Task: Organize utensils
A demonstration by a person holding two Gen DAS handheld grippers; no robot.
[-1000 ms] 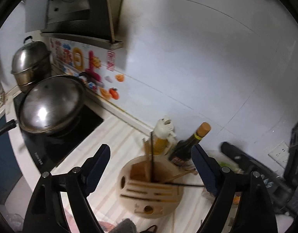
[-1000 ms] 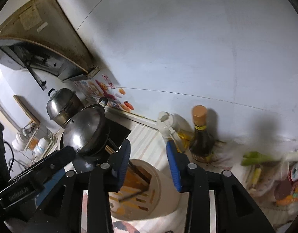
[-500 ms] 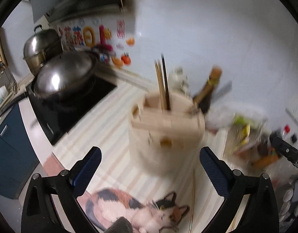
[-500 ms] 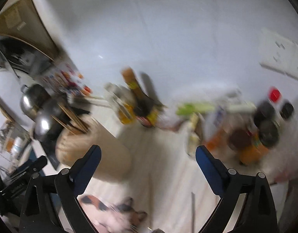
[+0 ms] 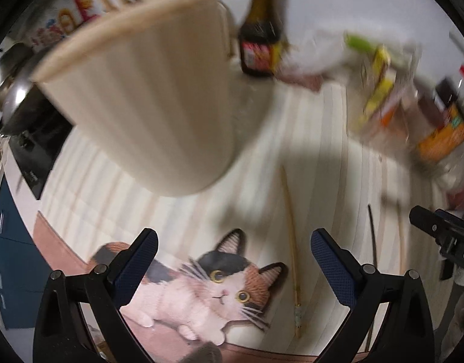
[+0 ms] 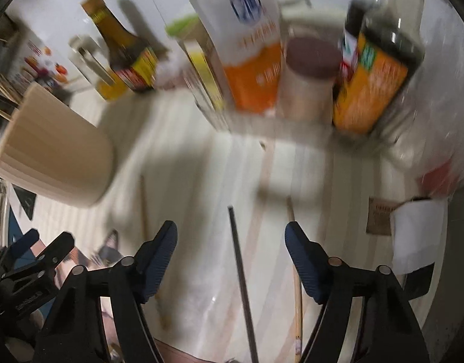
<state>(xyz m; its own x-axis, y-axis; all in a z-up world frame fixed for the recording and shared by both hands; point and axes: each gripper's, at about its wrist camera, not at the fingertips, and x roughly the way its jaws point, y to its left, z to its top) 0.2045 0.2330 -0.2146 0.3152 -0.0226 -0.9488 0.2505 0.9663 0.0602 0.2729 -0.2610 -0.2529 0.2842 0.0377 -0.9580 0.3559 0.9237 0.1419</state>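
A round beige utensil holder (image 5: 153, 90) stands on the striped counter, with chopsticks sticking out of its top; it also shows in the right wrist view (image 6: 50, 148). Loose chopsticks lie on the counter: a pale one (image 5: 291, 242) between my left gripper's fingers, a dark one (image 6: 241, 269) and a pale one (image 6: 295, 272) between my right gripper's fingers. My left gripper (image 5: 232, 257) is open and empty above a cat-print mat (image 5: 201, 290). My right gripper (image 6: 230, 251) is open and empty, low over the dark chopstick.
A dark sauce bottle (image 5: 260, 30) and several sauce bottles, cartons and bags (image 6: 292, 69) crowd the back of the counter. A stove with a steel pot (image 5: 8, 90) is at the left. A white paper (image 6: 413, 236) lies at the right.
Both grippers have dropped from above the holder down toward the counter and tilted downward. The right gripper opened wide and moved right over the loose chopsticks. Views are motion-blurred.
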